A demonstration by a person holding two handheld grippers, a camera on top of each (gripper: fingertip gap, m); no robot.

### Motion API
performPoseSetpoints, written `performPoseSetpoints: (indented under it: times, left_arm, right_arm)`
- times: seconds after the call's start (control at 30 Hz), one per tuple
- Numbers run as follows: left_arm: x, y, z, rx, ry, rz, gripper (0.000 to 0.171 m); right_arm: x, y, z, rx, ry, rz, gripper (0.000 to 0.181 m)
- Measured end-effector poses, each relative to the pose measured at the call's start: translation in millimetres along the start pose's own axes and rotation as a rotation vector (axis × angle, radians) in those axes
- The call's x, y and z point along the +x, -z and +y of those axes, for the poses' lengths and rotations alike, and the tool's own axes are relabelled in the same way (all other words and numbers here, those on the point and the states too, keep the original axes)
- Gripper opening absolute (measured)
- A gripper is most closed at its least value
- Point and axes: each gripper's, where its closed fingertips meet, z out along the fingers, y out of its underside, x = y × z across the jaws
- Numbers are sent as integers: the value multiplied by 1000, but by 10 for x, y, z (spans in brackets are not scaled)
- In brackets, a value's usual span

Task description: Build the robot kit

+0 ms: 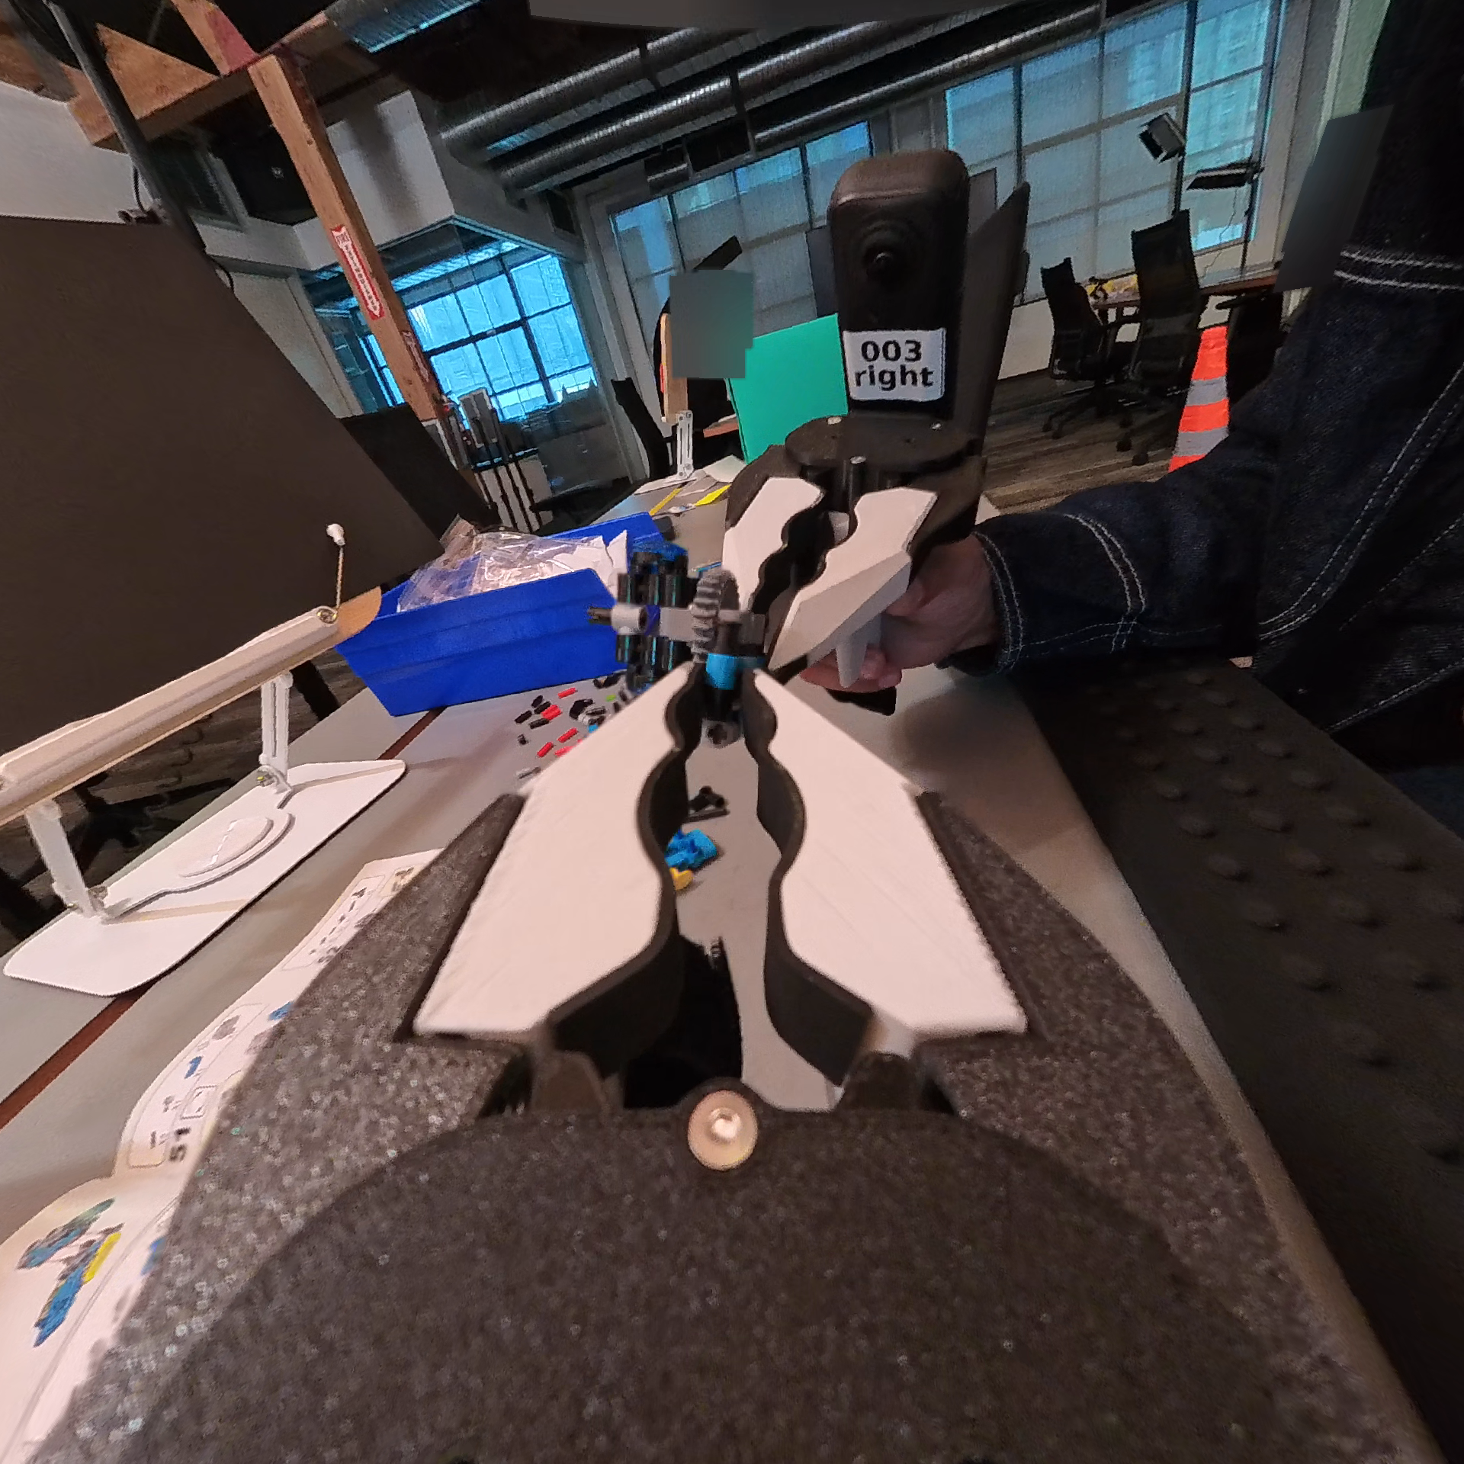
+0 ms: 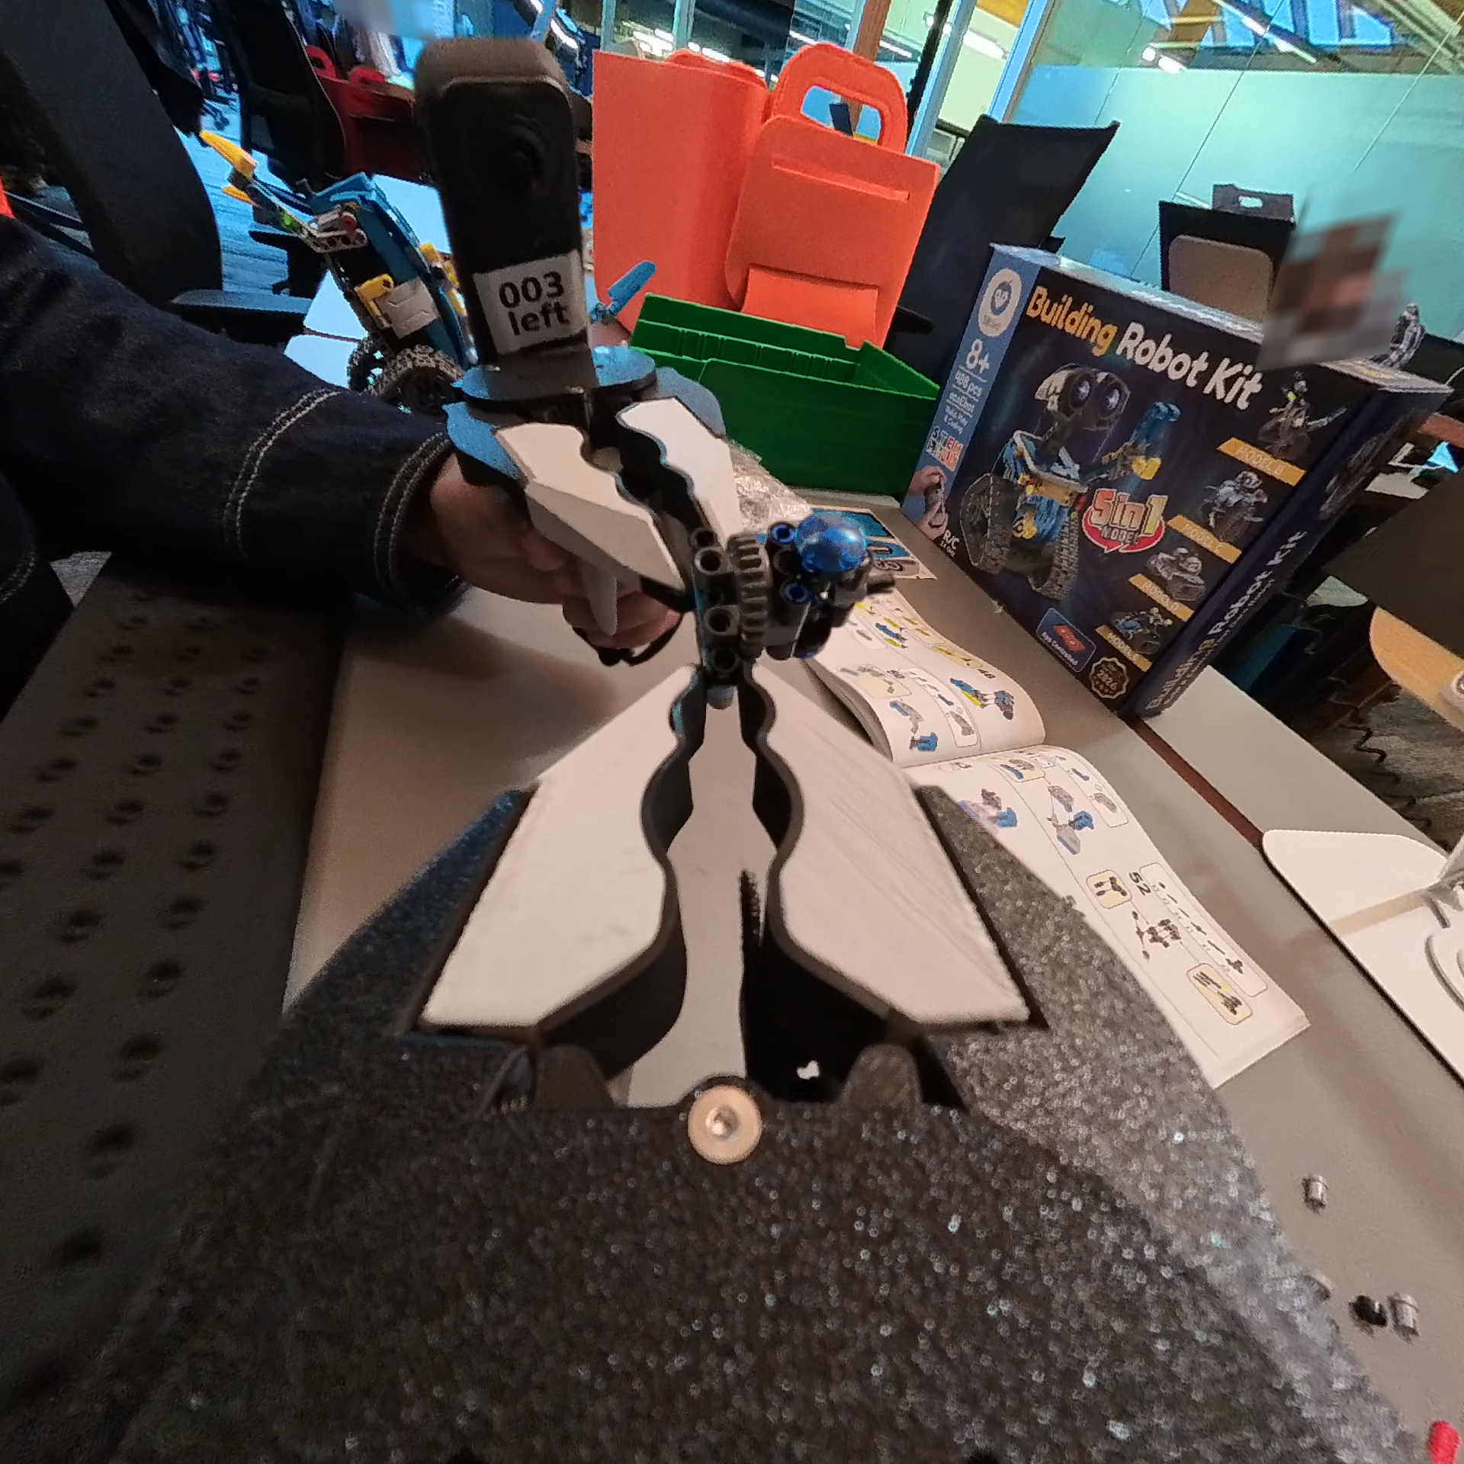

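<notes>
A small brick assembly of black beams, a grey gear and blue pieces hangs above the grey table, held between both grippers. My left gripper is shut on its lower blue and black part. In the left wrist view my right gripper comes in from the right, held by a hand in a dark denim sleeve, and grips the assembly by the gear side. In the right wrist view my right gripper is shut on a black holed beam of the assembly, and my left gripper holds it from the left.
A blue bin with plastic bags and loose small pieces lie beyond the assembly. An open instruction booklet, a kit box, a green bin and a white stand base are around. A black studded mat lies on the person's side of the table. Left and right tips are no more than a few centimetres apart.
</notes>
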Motion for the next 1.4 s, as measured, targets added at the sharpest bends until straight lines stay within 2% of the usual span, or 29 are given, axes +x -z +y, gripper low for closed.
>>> performPoseSetpoints:
  times: [0.13,0.47,0.7,0.87,0.97,1.27,1.4]
  left_arm:
    - [-24,-15,77,-59,-66,-53,12]
    - [-62,6,70,-71,-8,-70,18]
    - [-29,6,68,-98,-59,-71,7]
    - [28,17,91,-135,-69,-42,6]
    - [78,33,102,-148,-5,9,6]
    - [281,83,59,-82,332,254,5]
    - [217,77,69,-63,371,233,5]
  right_arm:
    - [34,-16,70,-39,15,22,7]
    - [57,-26,141,-78,33,38,7]
    - [29,-30,151,-81,25,19,7]
    - [-11,-38,189,-101,39,-1,7]
    - [-60,-31,200,-101,20,-43,7]
    - [-280,17,203,-89,-83,-228,7]
    - [-226,6,206,-89,-111,-205,7]
